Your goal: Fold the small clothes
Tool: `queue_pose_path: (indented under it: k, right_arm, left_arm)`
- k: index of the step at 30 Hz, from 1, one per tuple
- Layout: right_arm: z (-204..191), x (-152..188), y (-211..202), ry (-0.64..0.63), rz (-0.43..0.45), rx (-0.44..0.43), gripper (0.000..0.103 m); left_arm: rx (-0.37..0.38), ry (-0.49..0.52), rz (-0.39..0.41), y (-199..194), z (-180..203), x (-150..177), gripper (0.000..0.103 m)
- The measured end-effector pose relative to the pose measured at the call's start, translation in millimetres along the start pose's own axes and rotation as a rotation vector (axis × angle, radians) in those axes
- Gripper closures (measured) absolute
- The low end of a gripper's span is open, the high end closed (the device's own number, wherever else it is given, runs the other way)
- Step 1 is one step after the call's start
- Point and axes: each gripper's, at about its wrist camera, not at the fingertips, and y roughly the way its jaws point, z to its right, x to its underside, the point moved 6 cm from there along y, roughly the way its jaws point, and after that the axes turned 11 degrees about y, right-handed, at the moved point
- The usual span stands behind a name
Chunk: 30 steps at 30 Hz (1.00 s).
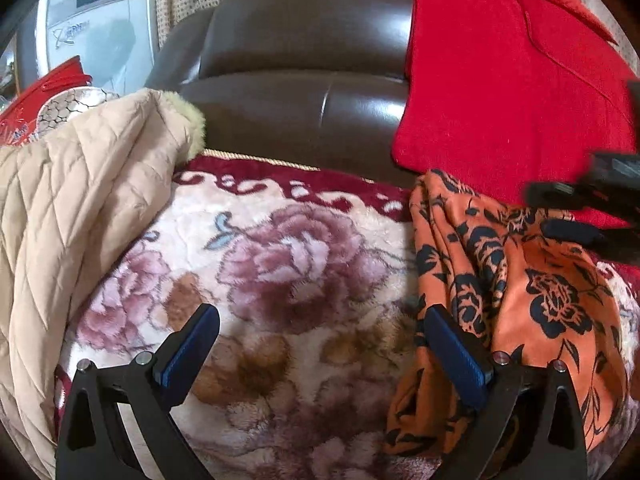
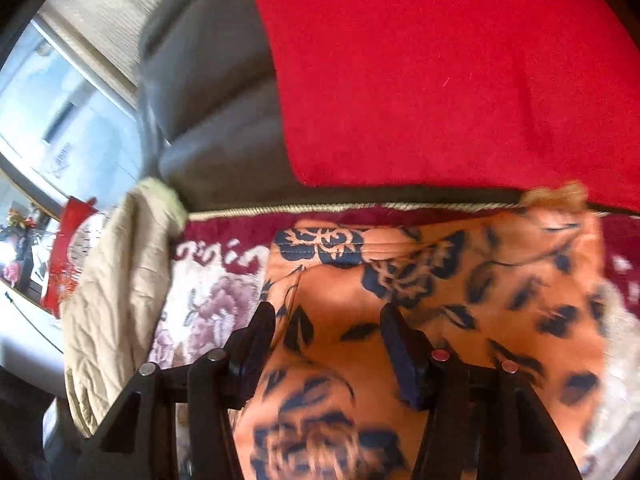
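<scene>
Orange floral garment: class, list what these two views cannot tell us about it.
- Orange floral garment: near part motion-blurred, right wrist view.
- Its lower edge: hidden by the left gripper finger and cut off by the frame, left wrist view.
- Right gripper: contact with cloth unclear.

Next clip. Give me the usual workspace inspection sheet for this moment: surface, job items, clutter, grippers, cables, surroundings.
Surface: floral blanket spread over the seat of a brown leather sofa.
Job's things: orange garment with black flowers, lying crumpled on the blanket, not yet folded.
Clutter: beige quilted jacket heaped at the left; red cloth draped over the sofa back.
Grippers: left gripper open, above the blanket beside the garment's edge, holding nothing; right gripper open, over the garment, view blurred.
Cables: nothing seen.
Surroundings: white appliance and a red bag behind the jacket.
</scene>
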Motion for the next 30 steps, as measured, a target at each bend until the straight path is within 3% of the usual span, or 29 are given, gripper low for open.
queue_pose_path:
  k: [4, 6, 9, 12, 15, 18, 21, 22, 24, 30]
  right_arm:
    - [11.2, 26.3, -56.4, -0.032, 0.078, -0.003, 0.047]
    - [14.8, 41.2, -74.6, -0.062, 0.103, 0.027, 0.064]
    - [27.7, 72.3, -95.0, -0.071, 0.11, 0.049, 0.064]
    - [36.1, 102.9, -95.2, -0.107, 0.094, 0.089, 0.064]
    - [51.0, 124.2, -79.0, -0.129, 0.065, 0.115, 0.063]
    - [50.7, 119.7, -80.0, -0.125, 0.07, 0.113, 0.063]
    - [54.1, 110.9, -88.4, -0.08, 0.041, 0.058, 0.062]
    - [56.0, 108.4, -92.5, -0.065, 0.041, 0.039, 0.058]
    - [63.6, 98.4, -98.4, -0.011, 0.067, 0.01, 0.034]
    - [105.8, 69.2, -105.4, 0.156, 0.095, -0.059, 0.032]
  left_arm:
    - [-0.021, 0.0, 0.013, -5.8, -2.4, -1.1, 0.001]
    - [-0.021, -0.006, 0.024, -8.5, -4.7, -2.7, 0.001]
    - [0.013, -0.023, 0.051, -19.2, -4.3, -7.5, 0.001]
    - [0.094, -0.024, 0.096, -33.6, 6.5, -13.1, 0.001]
    - [0.104, 0.08, 0.071, -28.6, 33.5, -9.1, 0.001]
    - [0.069, 0.169, 0.01, -9.6, 52.0, -0.3, 0.0]
    - [0.133, 0.101, -0.001, -9.3, 43.3, -5.5, 0.0]
    - [0.156, 0.068, -0.008, -7.3, 38.4, -6.4, 0.0]
    - [0.196, 0.031, -0.032, -1.2, 31.3, -5.9, 0.0]
    - [0.359, -0.041, -0.027, -0.9, 28.0, -11.5, 0.0]
